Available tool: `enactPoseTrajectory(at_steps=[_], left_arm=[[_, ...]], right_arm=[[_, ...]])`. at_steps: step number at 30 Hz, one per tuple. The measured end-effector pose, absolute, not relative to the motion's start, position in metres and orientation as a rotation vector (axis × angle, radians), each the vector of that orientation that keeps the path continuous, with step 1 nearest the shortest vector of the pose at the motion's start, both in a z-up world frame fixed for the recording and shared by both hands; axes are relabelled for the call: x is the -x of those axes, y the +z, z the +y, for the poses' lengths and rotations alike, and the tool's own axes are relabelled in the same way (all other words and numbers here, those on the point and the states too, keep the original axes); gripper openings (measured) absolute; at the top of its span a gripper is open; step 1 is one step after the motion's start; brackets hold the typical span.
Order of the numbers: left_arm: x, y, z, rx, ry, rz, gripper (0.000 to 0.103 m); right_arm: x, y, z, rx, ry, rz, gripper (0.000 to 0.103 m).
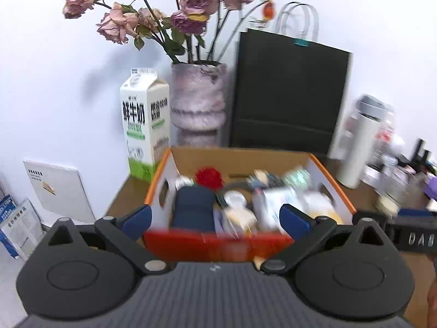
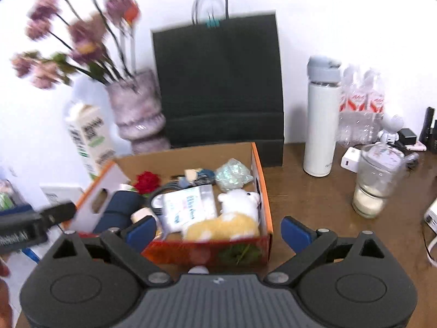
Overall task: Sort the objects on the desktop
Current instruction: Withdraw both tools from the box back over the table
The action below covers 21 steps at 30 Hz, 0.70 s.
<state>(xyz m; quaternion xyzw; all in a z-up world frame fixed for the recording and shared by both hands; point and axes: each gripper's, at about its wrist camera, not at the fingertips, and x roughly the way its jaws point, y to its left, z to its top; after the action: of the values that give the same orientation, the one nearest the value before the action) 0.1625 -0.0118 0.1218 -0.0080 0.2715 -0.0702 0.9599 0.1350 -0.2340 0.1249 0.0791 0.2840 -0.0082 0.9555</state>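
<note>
Both the left gripper (image 1: 215,218) and right gripper (image 2: 218,231) hang with jaws spread, holding nothing, before a cardboard box (image 2: 262,180) of odds and ends at centre frame, a plush toy (image 2: 232,218) inside.

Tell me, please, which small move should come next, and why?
Probably lower the right gripper into the box toward the plush sheep: both grippers are open and empty, and the sheep lies nearest, on top.

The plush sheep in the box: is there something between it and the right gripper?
Only the box's low front wall lies between the open right gripper and the plush sheep. Nothing covers the sheep from above.
</note>
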Motion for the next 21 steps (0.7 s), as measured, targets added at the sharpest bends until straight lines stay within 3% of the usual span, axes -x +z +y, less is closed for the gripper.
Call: enactPoseTrajectory(at_steps=[13,21], left_arm=[[-0.009,0.052,0.001,0.088,-0.144,0.582,0.102],[-0.002,0.03,-0.001,0.056,-0.2,0.643,0.093]], right_arm=[[0.026,0.06,-0.219,-0.09,0.055,0.507,0.096],[0.026,0.041,-0.205,-0.049,0.081,0.507,0.08]])
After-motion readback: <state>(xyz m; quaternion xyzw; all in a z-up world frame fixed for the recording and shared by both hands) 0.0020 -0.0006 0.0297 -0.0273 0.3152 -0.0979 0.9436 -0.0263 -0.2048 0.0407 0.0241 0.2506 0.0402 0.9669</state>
